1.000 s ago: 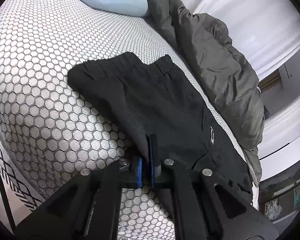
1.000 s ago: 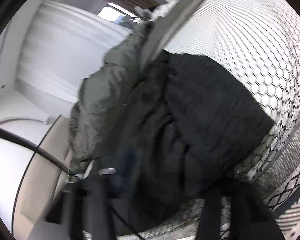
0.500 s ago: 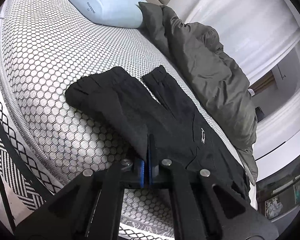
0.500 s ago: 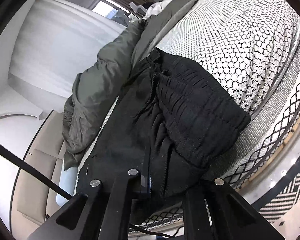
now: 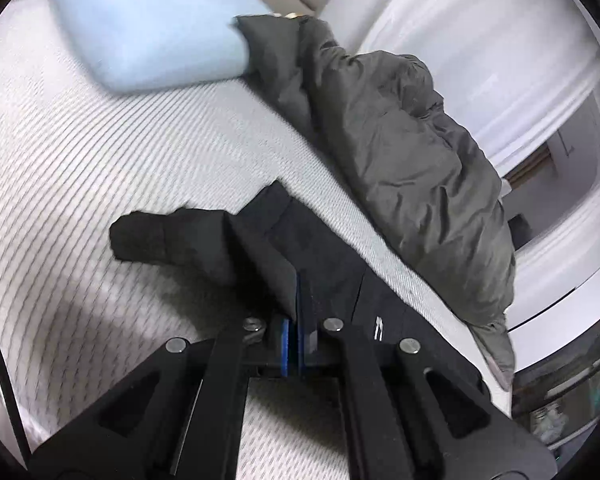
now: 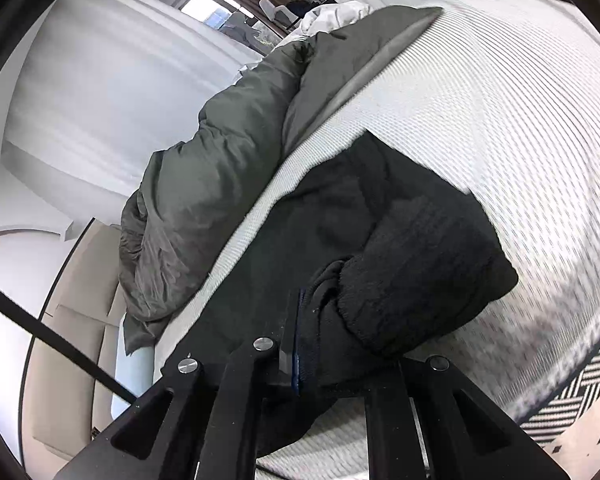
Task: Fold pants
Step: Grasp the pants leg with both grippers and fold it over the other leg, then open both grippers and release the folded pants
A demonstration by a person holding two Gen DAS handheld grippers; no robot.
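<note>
The pants (image 5: 308,248), black, lie on the bed (image 5: 100,184), pinched at two places by the tongs; the left tongs (image 5: 298,332) are closed tight on a raised fold of the cloth, blue pads pressed together with the dark fabric standing up between them; the right tongs (image 6: 300,344) are also closed on the pants (image 6: 364,240), gripping a bunched edge near the ribbed, gathered band, though one finger is hidden under the cloth. In the left view the garment's long axis runs diagonally, from the lower right near the tongs up toward the left; two narrow ends lie farthest away, one pointing left across the mattress, the other up toward the middle. A small white mark (image 5: 378,326) shows on the cloth just right of the left tongs. Beyond the pants, a crumpled grey quilt (image 5: 400,168) runs along the far side of the bed, close to the pants' edge but apart from it; a pale blue pillow (image 5: 148,28) sits farther off at the head, touching the quilt's end. The mattress pattern is blurred in both views.
</note>
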